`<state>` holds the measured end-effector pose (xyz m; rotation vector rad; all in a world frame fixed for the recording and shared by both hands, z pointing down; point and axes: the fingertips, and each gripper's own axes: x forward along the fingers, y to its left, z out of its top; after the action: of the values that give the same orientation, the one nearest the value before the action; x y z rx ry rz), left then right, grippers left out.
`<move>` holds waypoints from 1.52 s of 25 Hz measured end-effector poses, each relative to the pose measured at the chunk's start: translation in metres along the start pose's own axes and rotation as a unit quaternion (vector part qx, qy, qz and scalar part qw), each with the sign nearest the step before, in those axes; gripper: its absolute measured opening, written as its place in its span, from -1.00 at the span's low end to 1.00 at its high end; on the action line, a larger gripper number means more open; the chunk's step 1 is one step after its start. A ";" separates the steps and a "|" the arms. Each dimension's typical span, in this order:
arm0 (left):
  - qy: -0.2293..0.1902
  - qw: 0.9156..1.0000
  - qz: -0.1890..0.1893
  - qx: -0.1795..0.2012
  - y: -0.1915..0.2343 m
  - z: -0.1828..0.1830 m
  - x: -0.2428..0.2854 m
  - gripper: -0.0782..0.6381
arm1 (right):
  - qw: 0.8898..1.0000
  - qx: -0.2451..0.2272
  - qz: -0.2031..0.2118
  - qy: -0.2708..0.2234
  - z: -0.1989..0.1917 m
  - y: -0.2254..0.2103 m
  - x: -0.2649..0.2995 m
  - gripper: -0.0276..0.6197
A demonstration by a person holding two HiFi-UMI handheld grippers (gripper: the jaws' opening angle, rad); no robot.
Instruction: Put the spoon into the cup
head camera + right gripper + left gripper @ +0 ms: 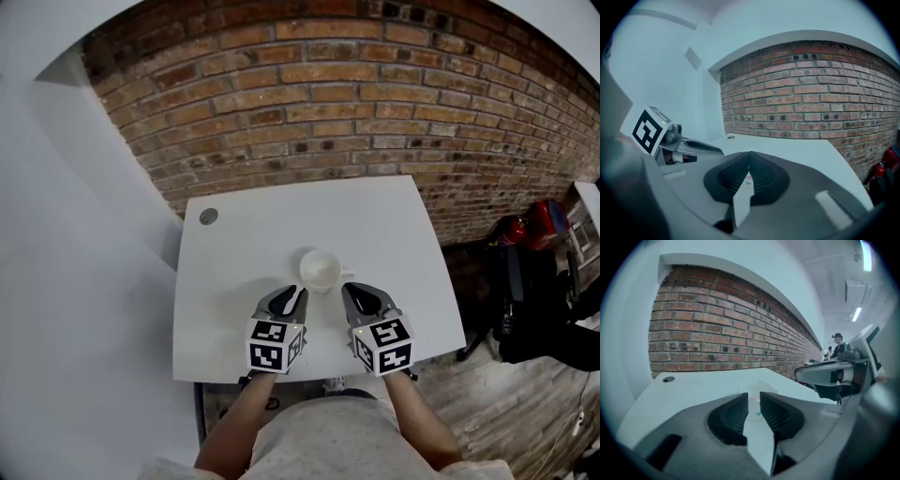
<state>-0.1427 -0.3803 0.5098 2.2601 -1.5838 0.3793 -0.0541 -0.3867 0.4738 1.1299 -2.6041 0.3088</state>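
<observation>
Left tool [294, 294] slightly open, right tool [349, 292] closed, white cup [320, 270] just ahead between them

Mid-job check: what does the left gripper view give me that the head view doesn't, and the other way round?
Only the left gripper view: the left gripper has its jaws slightly apart, with the cup showing through the gap, and a person in a cap stands far off at the right.
Only the head view: the whole table, and the red and black bags on the floor.
Both: cup, table, brick wall, right gripper.
I can't make out the spoon in either.
</observation>
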 end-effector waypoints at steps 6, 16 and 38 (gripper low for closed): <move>-0.016 1.000 0.000 0.000 -0.002 0.001 -0.026 -0.58 | 1.000 -0.003 -0.004 -0.006 -0.002 0.017 -0.015 -0.88; -0.033 0.999 -0.002 0.004 -0.013 0.000 -0.070 -0.63 | 1.000 -0.002 -0.015 -0.021 -0.001 0.043 -0.051 -0.88; -0.073 0.997 0.034 0.009 -0.025 -0.007 -0.132 -0.79 | 0.999 -0.020 -0.017 -0.036 -0.008 0.075 -0.099 -0.89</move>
<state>-0.1641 -0.2575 0.4587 2.2997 -1.7386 0.2516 -0.0432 -0.2667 0.4413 1.1924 -2.6383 0.2123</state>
